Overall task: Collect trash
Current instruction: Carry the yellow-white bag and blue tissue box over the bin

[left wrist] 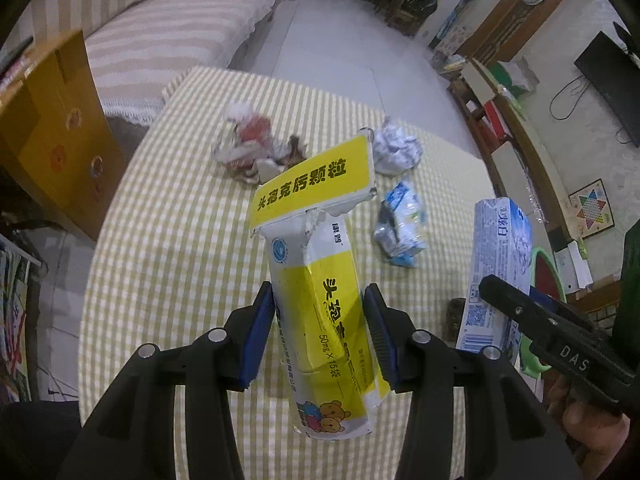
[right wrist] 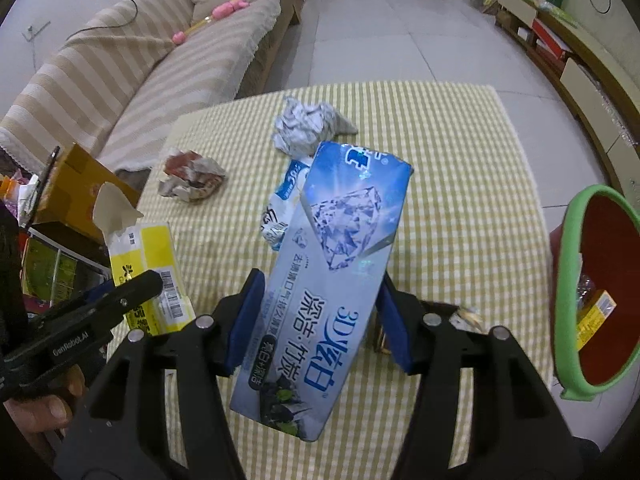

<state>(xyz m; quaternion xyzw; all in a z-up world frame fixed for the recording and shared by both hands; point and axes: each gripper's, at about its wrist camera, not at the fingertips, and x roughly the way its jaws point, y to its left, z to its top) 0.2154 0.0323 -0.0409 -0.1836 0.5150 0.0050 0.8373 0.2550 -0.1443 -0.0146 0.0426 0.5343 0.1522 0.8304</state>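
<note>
Nearest the left wrist camera, the left gripper is clamped across a torn yellow-and-white cardboard medicine box, its blue pads pressing both long sides. That box stands tilted above the table, its ripped yellow lid flap sticking out sideways beyond the fingertips. My judgement: this loose flap could catch on something or tear away on the way to the bin, and the dented cardboard may slip if squeezed unevenly.

Seen from the right wrist camera, the right gripper grips a long blue-and-silver toothpaste carton across its width, with most of its length reaching past the fingertips. Held so near one end, it could pivot and drop. Both boxes ride close together, so they might knock each other.

Beyond the fingertips, a table under a yellow-and-white checked cloth carries more rubbish: a crumpled red-and-white wrapper, a ball of white paper and a crushed blue-and-white packet. To the right gripper's right stands a red bin with a green rim, already holding something. Left of the grippers runs a beige striped sofa; grey floor tiles lie ahead.
</note>
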